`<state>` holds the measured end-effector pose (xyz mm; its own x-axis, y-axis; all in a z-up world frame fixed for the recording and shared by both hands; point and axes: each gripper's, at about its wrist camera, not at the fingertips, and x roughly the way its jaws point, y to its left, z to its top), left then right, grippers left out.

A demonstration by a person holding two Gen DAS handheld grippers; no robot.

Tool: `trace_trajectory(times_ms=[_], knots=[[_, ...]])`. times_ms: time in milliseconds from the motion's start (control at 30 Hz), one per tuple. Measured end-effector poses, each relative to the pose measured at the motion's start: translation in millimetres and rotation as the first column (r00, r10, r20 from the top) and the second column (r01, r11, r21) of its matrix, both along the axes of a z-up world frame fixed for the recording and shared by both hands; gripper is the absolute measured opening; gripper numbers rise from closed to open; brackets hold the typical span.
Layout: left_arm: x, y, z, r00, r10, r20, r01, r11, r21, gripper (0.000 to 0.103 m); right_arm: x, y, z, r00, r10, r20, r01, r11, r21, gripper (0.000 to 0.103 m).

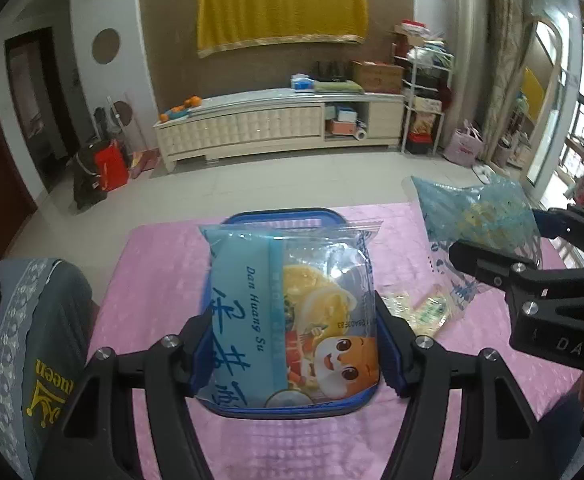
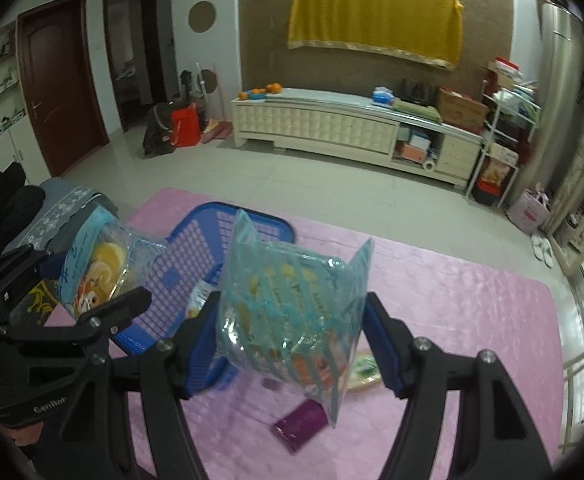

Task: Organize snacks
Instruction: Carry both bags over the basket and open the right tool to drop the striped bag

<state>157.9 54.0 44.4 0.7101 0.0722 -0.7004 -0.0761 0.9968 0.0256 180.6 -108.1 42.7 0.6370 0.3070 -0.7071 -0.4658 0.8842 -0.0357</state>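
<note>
My left gripper [image 1: 294,354] is shut on a blue snack bag with a cartoon face [image 1: 292,316] and holds it over a blue plastic basket [image 1: 275,216] on the pink table. That bag also shows in the right wrist view [image 2: 95,276]. My right gripper [image 2: 292,344] is shut on a second clear blue snack bag [image 2: 292,312], held above the table right of the basket [image 2: 195,256]. The right gripper also shows in the left wrist view [image 1: 532,256] with its bag [image 1: 480,216].
A small yellow-green packet [image 1: 424,308] and a purple packet [image 2: 300,426] lie on the pink tablecloth [image 1: 155,272]. A grey cushion [image 1: 31,328] sits at the left. The table's far edge drops to a tiled floor with a white cabinet [image 1: 275,124] beyond.
</note>
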Motion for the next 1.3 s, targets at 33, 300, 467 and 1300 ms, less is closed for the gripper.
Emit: trace_trajectory(times_ms=[33,300,467,1300], knots=[[-1,8,-1,1.0,0.008,0.004,-0.008,1.0,-0.005,0.064,1,7,-3,1.0,0.014,-0.002,-0.014,1.0,-0.006,0.072],[6,54,-28,0.998,0.054,-0.044,-0.056,0.997,-0.044,0.064,17,55,-43,0.994,0.072,-0.086,-0.077,0.996,-0.05,0.072],[6,64,-45,0.997,0.049,-0.065,-0.05,0.999,-0.02,0.064,15,75,-64,0.987,0.093,-0.131,-0.107,0.989,-0.105,0.072],[-2,84,-73,0.992,0.044,-0.117,-0.051,0.997,-0.062,0.064,8,100,-106,0.97,0.033,-0.241,-0.096,0.962,-0.255,0.082]])
